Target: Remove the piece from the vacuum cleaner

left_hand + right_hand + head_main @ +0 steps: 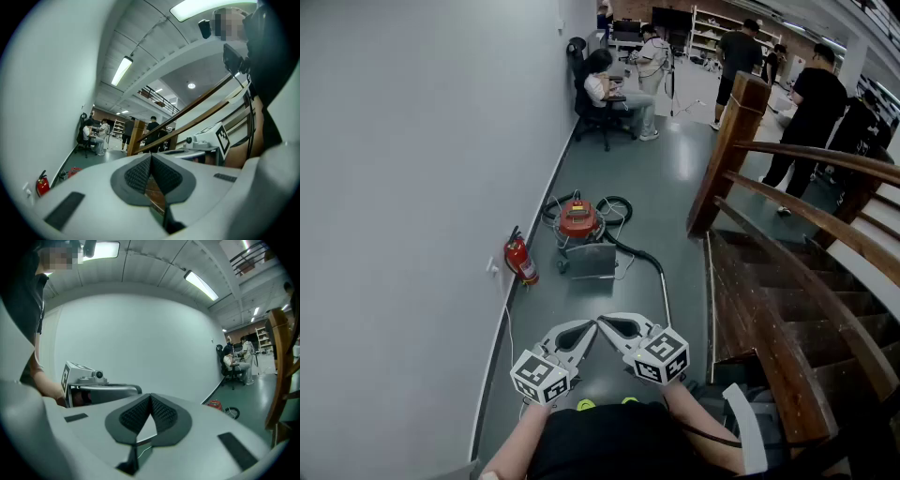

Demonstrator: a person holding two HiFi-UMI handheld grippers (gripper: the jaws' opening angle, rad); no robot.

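The vacuum cleaner point(577, 218) has a red top and stands on the grey floor by the wall, some way ahead of me. Its black hose point(628, 247) runs to a metal wand point(664, 302) lying toward me. My left gripper point(587, 328) and right gripper point(609, 325) are held low in front of me, tips almost touching each other, both shut on nothing. In the left gripper view the left gripper point(151, 157) shows its pads pressed together, and the vacuum cleaner point(74, 172) is small and far. The right gripper point(150, 397) looks the same, with the vacuum cleaner point(214, 404) distant.
A red fire extinguisher point(522, 260) stands against the white wall point(412, 187) left of the vacuum. A wooden staircase with a banister point(806, 281) fills the right side. Several people point(619, 89) sit and stand at the far end of the room.
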